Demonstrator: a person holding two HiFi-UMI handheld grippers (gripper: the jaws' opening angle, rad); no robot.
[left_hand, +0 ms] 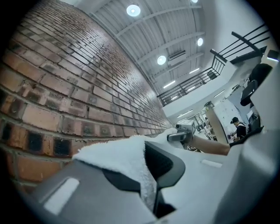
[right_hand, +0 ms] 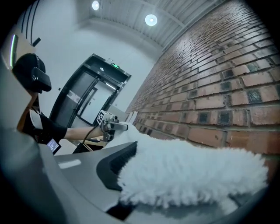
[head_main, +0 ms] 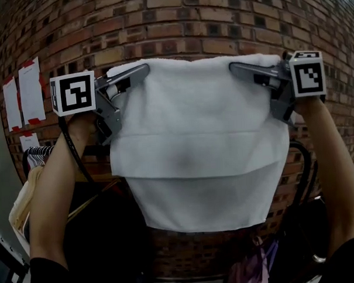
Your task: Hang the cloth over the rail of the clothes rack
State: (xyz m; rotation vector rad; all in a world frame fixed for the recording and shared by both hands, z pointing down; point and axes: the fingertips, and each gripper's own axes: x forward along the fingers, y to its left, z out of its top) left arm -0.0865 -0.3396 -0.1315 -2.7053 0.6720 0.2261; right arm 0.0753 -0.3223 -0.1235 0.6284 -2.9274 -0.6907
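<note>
a: while the cloth [head_main: 197, 143] is held high and spread across the centre of the frame, in front of the brick wall [head_main: 177, 20], what does this step ask of the person?

b: probably the carry to the rack [head_main: 34, 159], of which only a bit with hangers [head_main: 40, 154] shows at the middle left. it is not over any rail yet. to do it well, hold both top corners level and taut so the top edge stays straight, lift it clear above the rail, let the loose lower half pass to the far side, then lower it so the weight falls evenly on both sides.

a: and the grips?

b: the left gripper [head_main: 140, 72], upper left of the cloth, has its jaws closed nearly all the way on the top left corner. its own view shows the pile squeezed between the pads. the right gripper [head_main: 238, 69], upper right, is clamped just as tight on the other corner, with terry bulging out past the jaws.

a: any risk?

b: the cloth is doubled over, a shorter layer in front and a longer one hanging below. it could bunch or slide off if one corner is let go before the fold sits on the rail.
</note>
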